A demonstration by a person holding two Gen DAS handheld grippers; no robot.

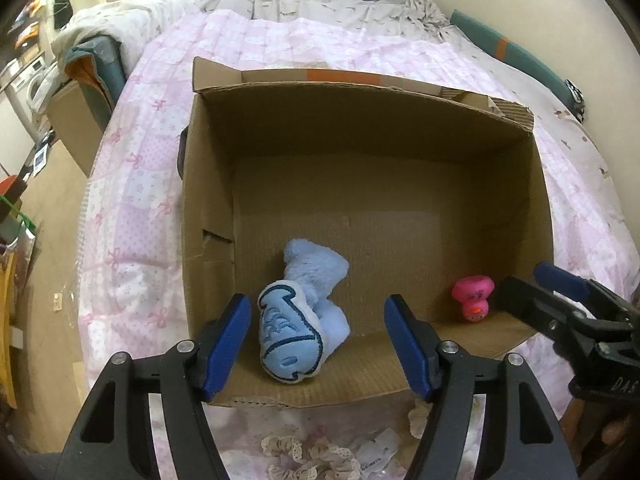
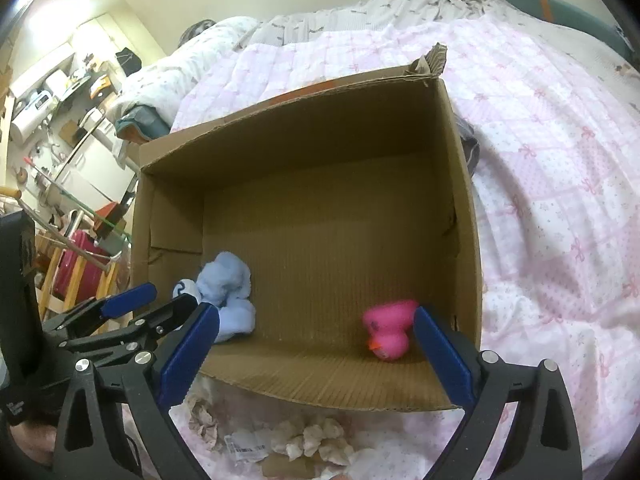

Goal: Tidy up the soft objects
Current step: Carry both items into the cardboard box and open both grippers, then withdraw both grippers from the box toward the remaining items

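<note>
**Desk:** What lies in the cardboard box (image 1: 400, 152)?

**Photographer:** A blue plush toy (image 1: 298, 316) on its side at the near left of the floor, and a pink rubber duck (image 2: 387, 330) tipped over at the near right. The two sit well apart, which suggests each hand dropped its own piece straight down at its own end. The box rests on a bed under a pink quilt (image 2: 560, 200).

**Desk:** And the tools?

**Photographer:** The left gripper (image 1: 318, 344) hangs over the near wall, jaws spread either side of the plush without touching it. The right gripper (image 2: 316, 356) stands spread wide, the duck just beside its right pad (image 2: 442, 360); contact there I cannot settle. Neither holds anything.

**Desk:** What is unclear?

**Photographer:** Cream lace pieces (image 2: 308, 440) and a paper tag (image 2: 246, 446) on the quilt before the box are cut off by the gripper frames. Something dark (image 2: 470, 148) is wedged behind the box's right wall, unidentifiable.
</note>
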